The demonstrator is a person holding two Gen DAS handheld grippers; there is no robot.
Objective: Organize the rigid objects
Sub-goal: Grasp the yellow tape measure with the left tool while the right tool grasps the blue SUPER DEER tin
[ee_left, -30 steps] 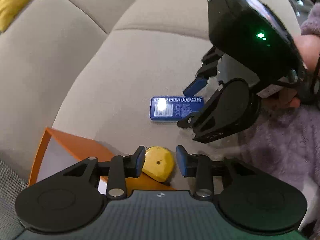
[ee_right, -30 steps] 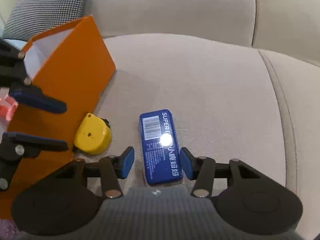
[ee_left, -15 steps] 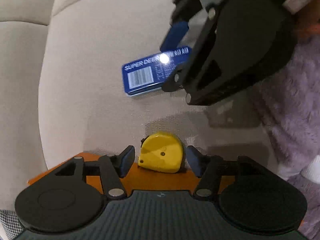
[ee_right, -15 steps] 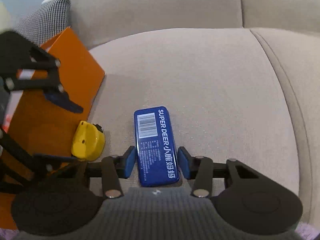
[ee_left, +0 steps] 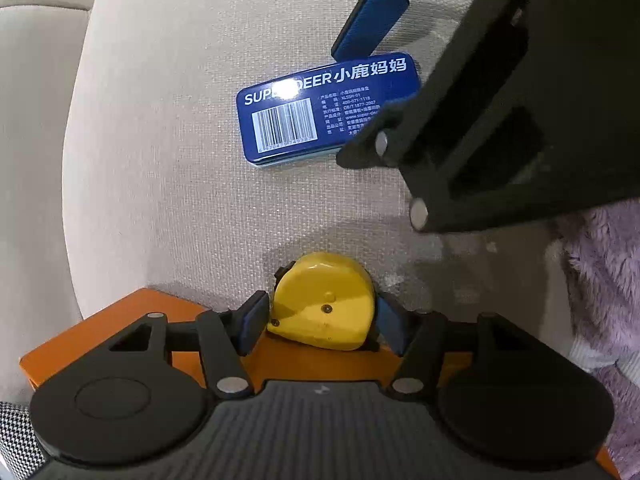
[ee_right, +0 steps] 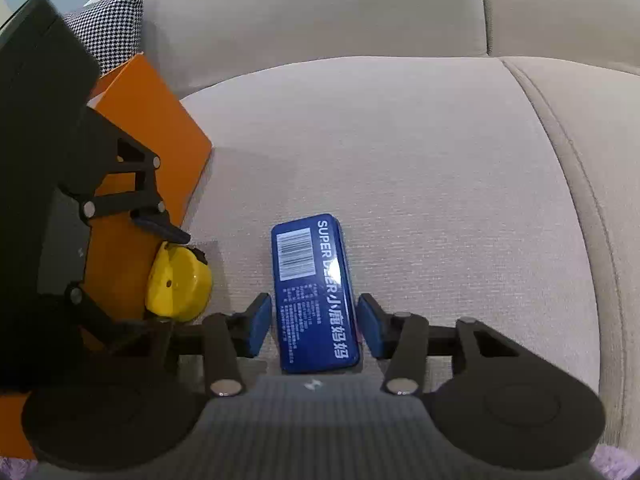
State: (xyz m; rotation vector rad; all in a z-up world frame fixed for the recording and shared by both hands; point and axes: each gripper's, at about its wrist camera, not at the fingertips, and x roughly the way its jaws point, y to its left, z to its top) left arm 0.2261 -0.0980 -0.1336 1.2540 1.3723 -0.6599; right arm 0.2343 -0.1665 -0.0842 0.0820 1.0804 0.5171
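**Desk:** What does the left wrist view give, nearest first?

**Operator:** At lower centre of the frame, my left tool [ee_left: 320,322] straddles a yellow tape measure [ee_left: 324,300]. The blue pads sit just beside its two flanks; I cannot tell whether they touch, so I call the tool apart, with the tape measure between its pads. The tape measure lies on the beige sofa cushion [ee_left: 160,160], up against the edge of an orange box [ee_left: 80,340] at lower left. Farther up, centre frame, a blue tin [ee_left: 304,116] marked "SUPER DEER" lies flat on the cushion, barcode up. My right tool fills the upper right, one blue finger [ee_left: 372,20] beyond the tin's far edge. A purple fleece sleeve [ee_left: 600,280] shows at the right edge.

**Desk:** And the right wrist view?

**Operator:** My right tool [ee_right: 316,326] sits at lower centre, its jaws opening, the blue tin between them with a sliver of gap on each side. Left of it, the tape measure rests beside the orange box, my left tool's dark frame over it. At upper left, a houndstooth pillow [ee_right: 116,20] leans against the sofa back.
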